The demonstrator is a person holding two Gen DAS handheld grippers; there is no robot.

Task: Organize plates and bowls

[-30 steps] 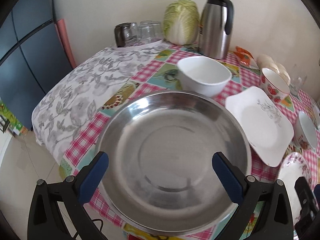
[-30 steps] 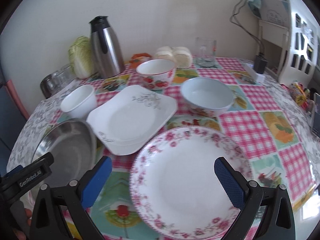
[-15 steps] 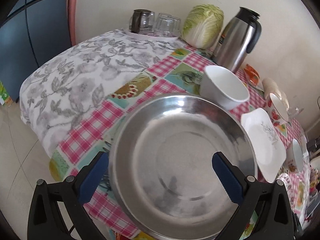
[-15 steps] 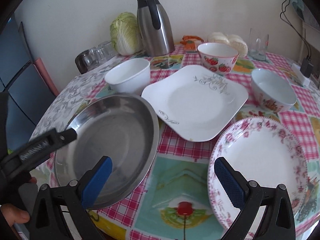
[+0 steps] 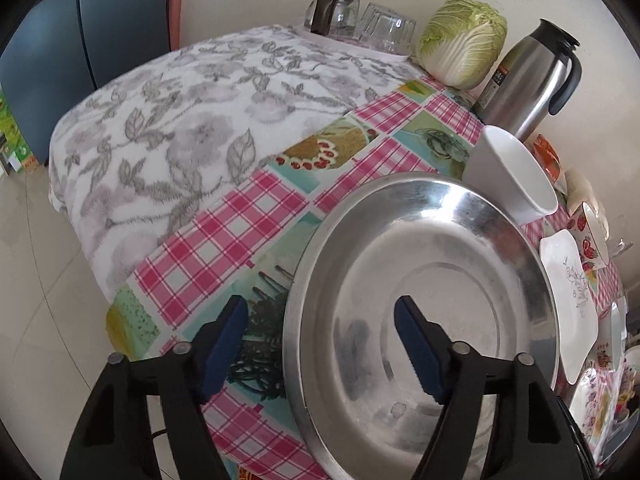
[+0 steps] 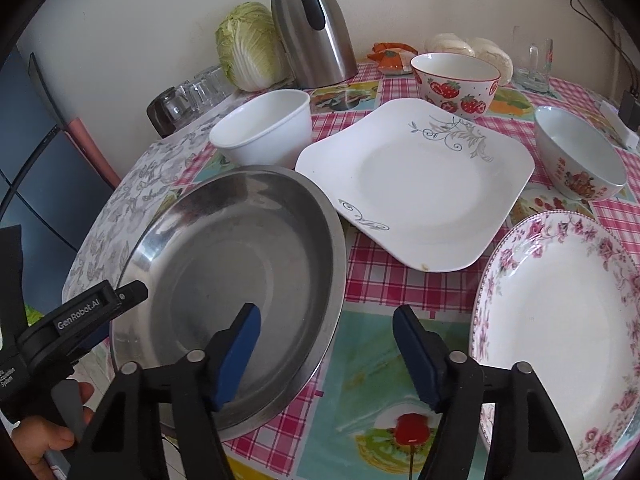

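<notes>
Fingers of the left gripper (image 5: pixel 320 344) are standing apart, straddling the near-left rim of the steel pan (image 5: pixel 420 308) at the lower middle of the left wrist view: one blue pad is hanging outside the rim over the tablecloth (image 5: pixel 224 240), the other inside over the pan's floor. Whether either pad is touching the metal I cannot tell. In the right wrist view the right gripper (image 6: pixel 326 344) is likewise spread, one pad sitting over the pan's inner floor, the other over the cloth, with the lower right rim between them and nothing clamped. The pan is lying at the lower left of that frame, holding nothing. A white bowl (image 6: pixel 264 128) is sitting just beyond it, also showing a bare inside. The square plate (image 6: pixel 416 184) is occupying the centre, its corner just beside the pan's rim. A strawberry bowl (image 6: pixel 456 84) is standing behind it, a small bowl (image 6: pixel 580 152) at the right edge, and a flowered plate (image 6: pixel 560 312) at the lower right. A steel jug (image 6: pixel 312 24) and cabbage (image 6: pixel 248 48) are standing against the wall.
</notes>
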